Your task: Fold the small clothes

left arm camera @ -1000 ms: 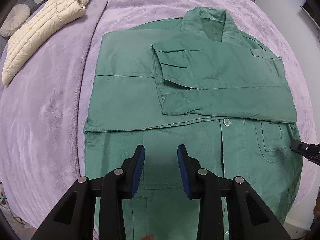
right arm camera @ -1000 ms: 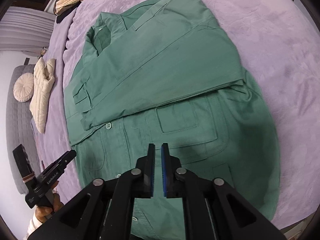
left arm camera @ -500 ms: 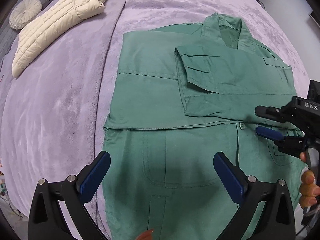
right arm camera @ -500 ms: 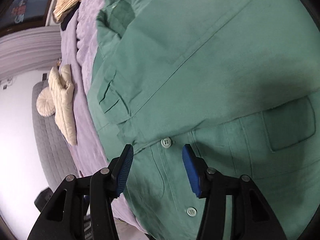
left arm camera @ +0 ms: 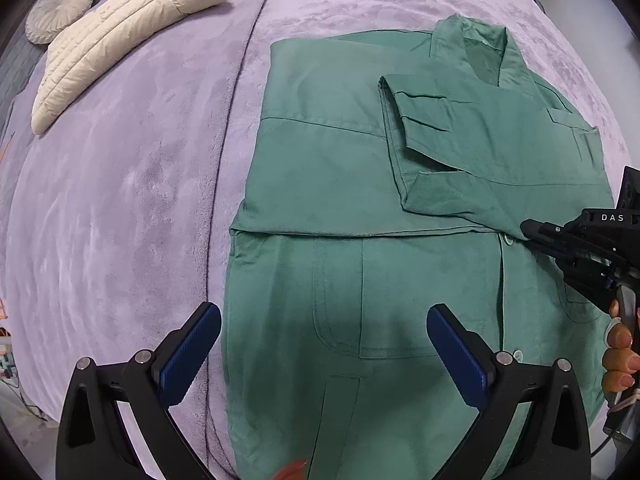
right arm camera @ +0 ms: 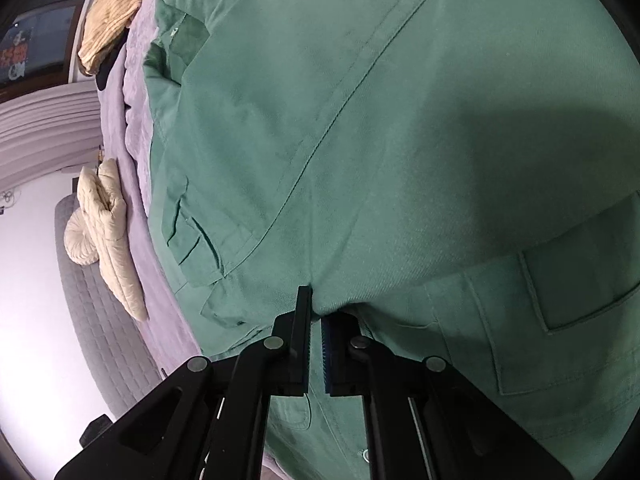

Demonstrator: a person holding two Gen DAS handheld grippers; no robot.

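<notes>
a: where does the green jacket [left arm camera: 360, 208] lie, and what room is there around it?
b: flat on the purple blanket [left arm camera: 132, 184], front up, collar [left arm camera: 480, 52] at the far end; its left edge runs down the middle of the left wrist view, with a broad stretch of bare blanket to the left of it; a cream puffer jacket [left arm camera: 120, 28] and a round cushion [left arm camera: 60, 12] sit well apart at the far left corner

a: any pockets or the like, and what is in them?
b: a patch pocket [left arm camera: 372, 304] on the lower front lies flat; i cannot tell whether anything is in it

a: how does the jacket look?
b: both sleeves are folded across the chest, the cuff [left arm camera: 420, 120] of the upper one lying near the middle; buttons show down the placket

a: the grippers?
b: the left gripper [left arm camera: 324, 356] hovers over the hem with its jaws spread wide, holding nothing; the right gripper [right arm camera: 316, 320] has its jaws nearly together, pinching the lower edge of the folded sleeve [right arm camera: 360, 200] near a button [left arm camera: 509, 239]
</notes>
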